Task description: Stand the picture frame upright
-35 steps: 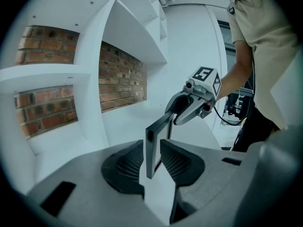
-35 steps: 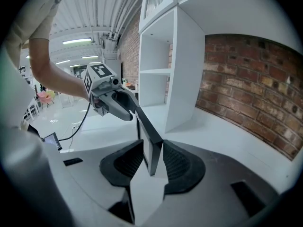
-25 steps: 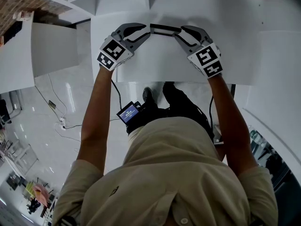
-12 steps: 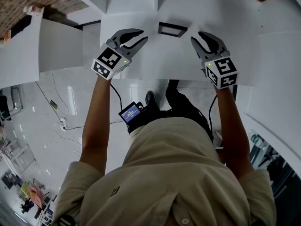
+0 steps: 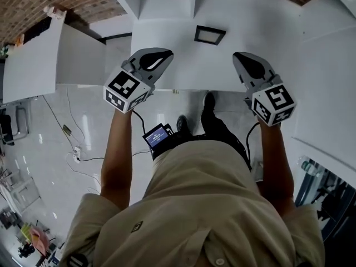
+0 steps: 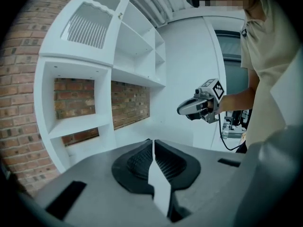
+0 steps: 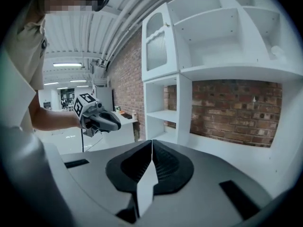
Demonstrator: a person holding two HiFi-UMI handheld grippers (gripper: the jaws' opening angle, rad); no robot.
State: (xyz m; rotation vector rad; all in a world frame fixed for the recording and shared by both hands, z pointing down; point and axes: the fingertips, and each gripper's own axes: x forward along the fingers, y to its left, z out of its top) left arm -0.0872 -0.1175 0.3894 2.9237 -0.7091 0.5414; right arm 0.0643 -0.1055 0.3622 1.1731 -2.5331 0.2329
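Note:
A small dark picture frame [image 5: 209, 34] with a grey face sits on the white table [image 5: 183, 65] and seems to stand on its own; neither gripper touches it. My left gripper [image 5: 163, 54] hovers nearer to me, to the frame's left, and my right gripper [image 5: 239, 56] to its right. The jaws of both have just been closing and now meet with nothing between them. In the left gripper view its shut jaws [image 6: 152, 142] point at the shelving, with the right gripper [image 6: 183, 110] beyond. The right gripper view shows its shut jaws [image 7: 151, 142] and the left gripper [image 7: 116, 123]. The frame is in neither gripper view.
A white shelf unit [image 7: 208, 56] against a brick wall [image 7: 236, 110] stands behind the table. More white tables flank it on the left [image 5: 39, 65] and the right [image 5: 328, 82]. A small screen device [image 5: 156, 136] and cables [image 5: 72, 143] lie on the glossy floor below.
Both grippers let go of the frame, drew back toward me and apart, and rose. Their jaws went from open to shut. The frame stays on the table.

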